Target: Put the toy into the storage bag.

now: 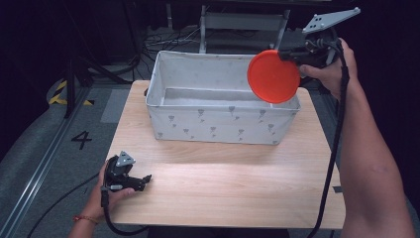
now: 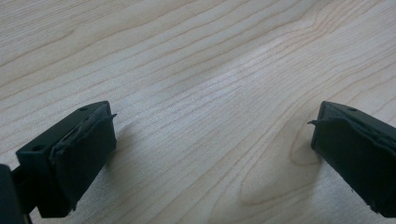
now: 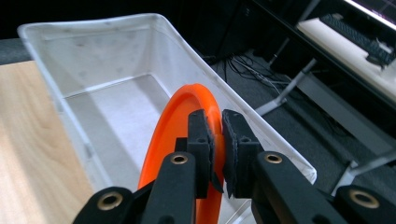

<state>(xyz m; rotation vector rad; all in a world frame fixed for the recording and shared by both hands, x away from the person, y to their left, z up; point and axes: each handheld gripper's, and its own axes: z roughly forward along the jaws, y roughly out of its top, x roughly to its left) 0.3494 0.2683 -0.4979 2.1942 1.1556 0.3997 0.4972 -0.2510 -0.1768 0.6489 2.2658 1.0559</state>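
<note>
High view: right gripper (image 1: 287,55) jaws clench orange plate (image 1: 273,76) above bin (image 1: 218,124); left gripper (image 1: 143,180) jaws released.

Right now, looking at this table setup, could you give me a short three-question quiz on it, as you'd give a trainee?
1. True or false: the round orange plastic plate is clamped by its rim in the right gripper, over the right end of the white fabric bin.
2. Multiple choice: the left gripper is (a) shut on a cup, (b) open with nothing between its jaws, low over the light wooden table, (c) inside the bin.
3. Fill in: the part of the bin's inside that can be seen looks ______.

Key: 1 true. 2 b. 3 empty.
</note>
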